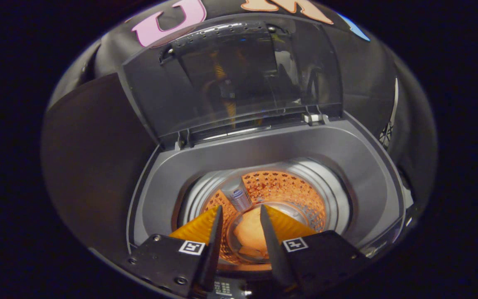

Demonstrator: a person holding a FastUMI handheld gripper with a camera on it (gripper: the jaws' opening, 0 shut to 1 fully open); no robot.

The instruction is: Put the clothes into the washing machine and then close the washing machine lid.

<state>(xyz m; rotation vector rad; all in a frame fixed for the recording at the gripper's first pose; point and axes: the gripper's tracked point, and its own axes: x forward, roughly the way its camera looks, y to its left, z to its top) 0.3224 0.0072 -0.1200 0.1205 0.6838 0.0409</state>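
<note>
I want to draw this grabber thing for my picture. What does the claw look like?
The claw has two thin, dark fingers that taper to narrow tips, each with an orange-yellow ribbed wedge on its outer side. They stick out of two black blocks with screws, and each block carries a small white square sticker with a black pattern. The fingers stand apart, above the washing machine tub.

I see my gripper (241,214) with its fingers apart and holding nothing, just above the washing machine (359,166), its lid (230,79) standing open and the drum (288,195) glowing orange below.
</note>
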